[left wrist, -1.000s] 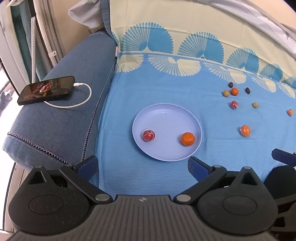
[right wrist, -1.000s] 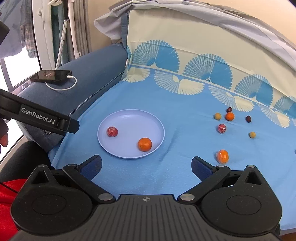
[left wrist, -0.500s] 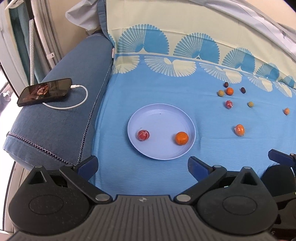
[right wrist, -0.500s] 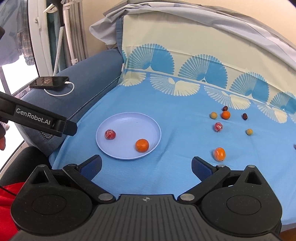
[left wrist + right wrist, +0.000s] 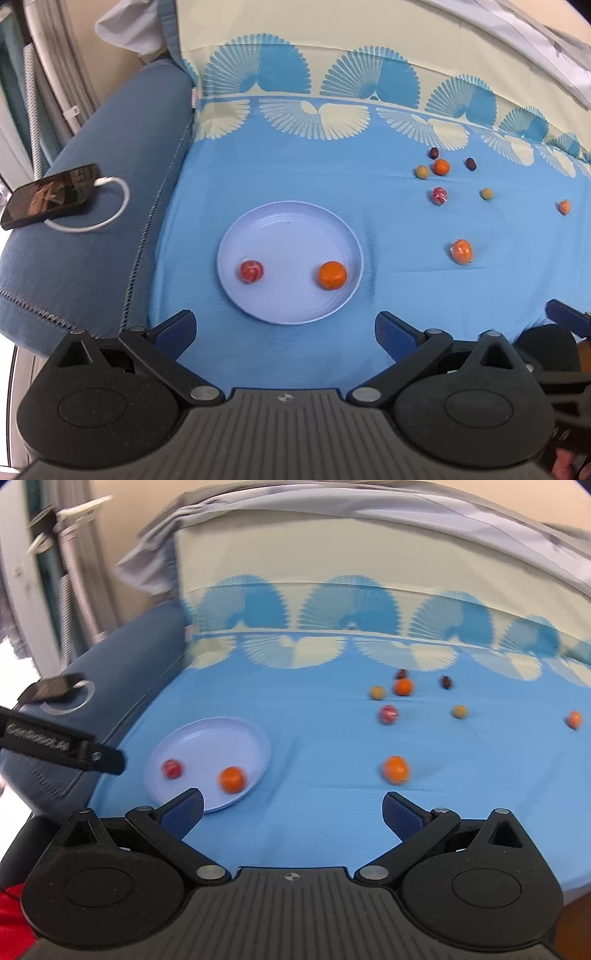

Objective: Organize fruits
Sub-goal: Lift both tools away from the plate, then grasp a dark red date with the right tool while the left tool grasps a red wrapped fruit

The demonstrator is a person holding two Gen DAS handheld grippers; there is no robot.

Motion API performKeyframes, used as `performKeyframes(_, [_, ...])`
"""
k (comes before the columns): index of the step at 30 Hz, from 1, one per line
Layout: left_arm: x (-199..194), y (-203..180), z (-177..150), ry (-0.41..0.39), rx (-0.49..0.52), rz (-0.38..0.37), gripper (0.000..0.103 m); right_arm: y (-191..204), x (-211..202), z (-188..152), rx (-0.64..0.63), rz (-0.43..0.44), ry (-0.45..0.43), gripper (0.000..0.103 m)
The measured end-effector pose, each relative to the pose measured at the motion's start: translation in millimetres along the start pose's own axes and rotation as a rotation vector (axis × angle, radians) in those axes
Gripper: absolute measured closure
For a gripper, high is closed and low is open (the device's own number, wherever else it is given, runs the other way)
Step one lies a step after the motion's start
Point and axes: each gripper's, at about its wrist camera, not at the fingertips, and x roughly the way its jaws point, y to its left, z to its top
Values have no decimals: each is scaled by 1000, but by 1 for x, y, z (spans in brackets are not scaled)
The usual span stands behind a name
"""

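Fruits [image 5: 461, 251] scattered, 2 on plate [image 5: 288, 221], both tools spread, phone [image 5: 48, 201] sharp in left view only

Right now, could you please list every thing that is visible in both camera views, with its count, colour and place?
plate: 1, pale lilac, on the blue cloth, left of centre.
fruits in plate: 2, one red, one orange, side by side near its front.
orange fruits on cloth: 3, nearest, far cluster, far right.
red fruit on cloth: 1, below the cluster.
tan fruits: 2, and.
dark fruits: 2, and, farthest back.
cloth: 1, blue with cream fan pattern.
phone: 1, black, on the blue armrest, with a white cable plugged in.
left gripper: black, blue pads, open, empty.
right gripper: the same, open, empty.
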Motion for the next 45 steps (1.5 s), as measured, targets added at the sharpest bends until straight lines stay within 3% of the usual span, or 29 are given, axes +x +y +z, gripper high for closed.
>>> performKeyframes(5, [19,-28,21,-1,43,11,0,-50,6,4,99,-85,-16,1])
performKeyframes(9, [37,-56,42,-9,65,-35,0,-94,14,10,165,-150,-29,1])
performKeyframes(15, [85,-116,82,8,140,-83,0,-155,43,34,160,-251,-88,1])
performKeyframes(20, [142,-172,119,22,198,-140,0,-212,103,65,148,-295,-97,1])
performKeyframes(25, [215,-222,150,73,253,-172,0,-254,194,97,88,-249,-26,1])
performKeyframes(31, [285,-253,171,137,257,-192,0,-274,284,122,84,-225,19,1])
performKeyframes(37, [327,-258,181,184,245,-188,0,-282,355,139,86,-229,47,1])
performKeyframes(40, [340,-256,181,222,234,-185,0,-284,379,139,83,-256,75,1])
performKeyframes(45, [340,-258,178,211,245,-173,0,-282,380,134,53,-259,29,1])
